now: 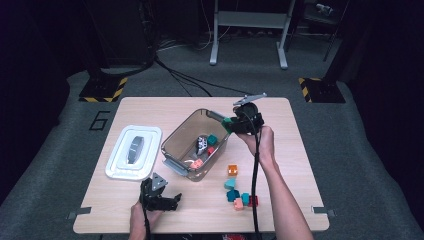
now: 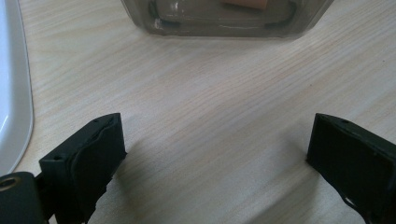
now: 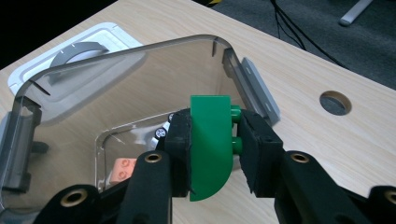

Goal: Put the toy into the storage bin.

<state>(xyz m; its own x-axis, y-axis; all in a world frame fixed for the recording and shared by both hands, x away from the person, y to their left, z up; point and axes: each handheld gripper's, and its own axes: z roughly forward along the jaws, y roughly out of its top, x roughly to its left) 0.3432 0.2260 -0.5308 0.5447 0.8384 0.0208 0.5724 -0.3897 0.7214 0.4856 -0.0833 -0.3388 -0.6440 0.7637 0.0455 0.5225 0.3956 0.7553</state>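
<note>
Over clear bin (image 3: 140,70), right tool (image 3: 212,140) clamping green brick (image 3: 210,144) by flat faces; light, rigid, slick plastic. Left tool (image 2: 215,158) resting released on worktop (image 2: 210,102).

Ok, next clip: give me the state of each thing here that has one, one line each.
Bin: open, lid off, a few bricks inside.
Lid: flat on the table, left of the bin.
Green brick: clamped in the right gripper, held over the bin's rim.
Right gripper: shut on the green brick.
Left gripper: open, nothing between its jaws.
Loose bricks: on the table, right of the bin.
</note>
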